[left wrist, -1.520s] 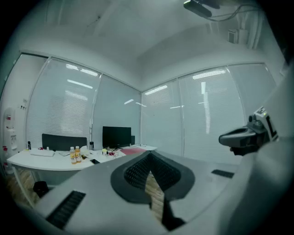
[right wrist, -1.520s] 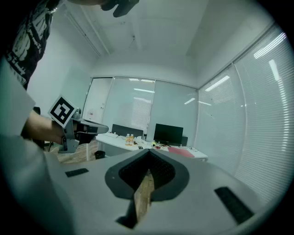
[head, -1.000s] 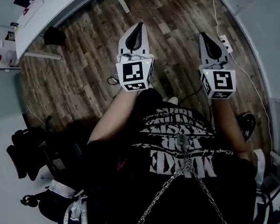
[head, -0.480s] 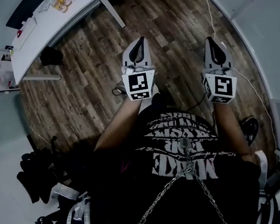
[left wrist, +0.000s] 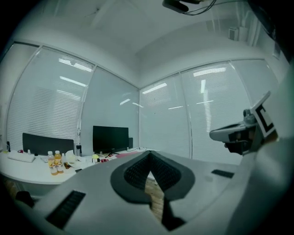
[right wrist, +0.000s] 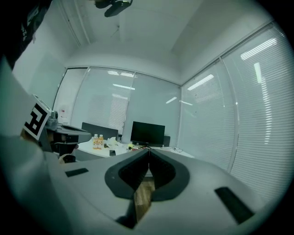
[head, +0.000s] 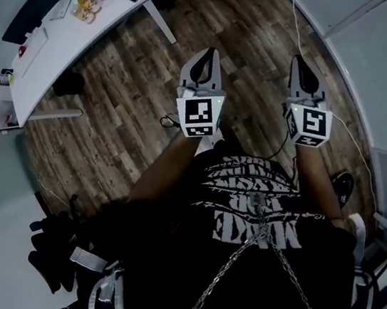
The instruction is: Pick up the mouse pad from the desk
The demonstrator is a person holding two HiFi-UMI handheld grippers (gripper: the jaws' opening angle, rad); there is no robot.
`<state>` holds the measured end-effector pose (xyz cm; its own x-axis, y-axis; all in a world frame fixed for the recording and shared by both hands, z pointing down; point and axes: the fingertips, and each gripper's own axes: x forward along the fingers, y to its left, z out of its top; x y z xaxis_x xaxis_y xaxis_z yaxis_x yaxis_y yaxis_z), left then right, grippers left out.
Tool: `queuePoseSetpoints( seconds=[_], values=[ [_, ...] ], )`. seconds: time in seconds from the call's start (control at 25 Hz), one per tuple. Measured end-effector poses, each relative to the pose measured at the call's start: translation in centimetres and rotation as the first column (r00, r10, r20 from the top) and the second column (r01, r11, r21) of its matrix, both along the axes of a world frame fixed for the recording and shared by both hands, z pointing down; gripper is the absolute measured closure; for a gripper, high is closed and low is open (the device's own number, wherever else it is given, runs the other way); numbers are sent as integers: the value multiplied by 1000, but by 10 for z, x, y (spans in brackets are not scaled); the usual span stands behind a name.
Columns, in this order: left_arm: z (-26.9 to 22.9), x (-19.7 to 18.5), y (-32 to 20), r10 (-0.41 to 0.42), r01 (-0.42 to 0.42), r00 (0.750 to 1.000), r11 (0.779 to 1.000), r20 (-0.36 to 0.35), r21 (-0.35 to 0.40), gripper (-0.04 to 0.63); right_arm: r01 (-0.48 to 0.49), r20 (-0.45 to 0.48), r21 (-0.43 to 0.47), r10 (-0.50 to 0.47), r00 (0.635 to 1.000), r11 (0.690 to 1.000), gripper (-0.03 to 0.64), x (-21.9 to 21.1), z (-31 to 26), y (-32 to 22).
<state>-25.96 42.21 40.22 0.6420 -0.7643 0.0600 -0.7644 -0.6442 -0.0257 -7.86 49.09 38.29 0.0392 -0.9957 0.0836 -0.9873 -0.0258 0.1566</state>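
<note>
Since a second ago: both grippers sit a little further right in the head view, and more of the bench shows at upper left.

Bench (head: 66,45): white, curved, far upper left in the head view, well apart from both grippers. Two bottles (head: 86,6) of orange drink stand on it amid small clutter. From the left gripper view, a dark monitor (left wrist: 110,138) stands behind them.

Mouse pad: cannot be told apart from the clutter on the bench in any view. Neither gripper is near it.

Left gripper (head: 209,52): held out over the wood floor (head: 130,97), pointing away from the body, marker cube facing up. Fingers clenched tip to tip, nothing between them. Only floor shows through the gap below the pads.

Right gripper (head: 303,60): level with the left one, apart from it, same heading. Fingers likewise clenched on nothing. Its own view looks towards the bench and monitor.

White cable (head: 297,22): runs along the floor beyond the right gripper.
</note>
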Motion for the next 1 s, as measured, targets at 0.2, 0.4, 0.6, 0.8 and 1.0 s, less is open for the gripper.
queuePoseSetpoints(
  seconds=[0.2,0.4,0.6,0.8,1.0],
  values=[
    [-4,-12,-41,-14,14,999,1000,-45,-11,589,4,-28,12,-4,1000,1000,617,-20,-13,-26],
    [-17,-10,-51,7,-7,997,1000,-72,3,589,-9,-51,18,10,999,1000,617,-19,-27,-33],
    [-15,1,-57,11,-12,997,1000,-72,-10,589,-13,-34,25,14,999,1000,617,-6,-31,-39],
    [-3,13,-71,0,-1,999,999,-42,-39,589,14,-8,29,-13,1000,999,617,3,-30,-61],
    [2,28,-101,-37,36,999,998,-23,-54,589,55,9,4,-55,998,998,617,19,-21,-99]
  ],
)
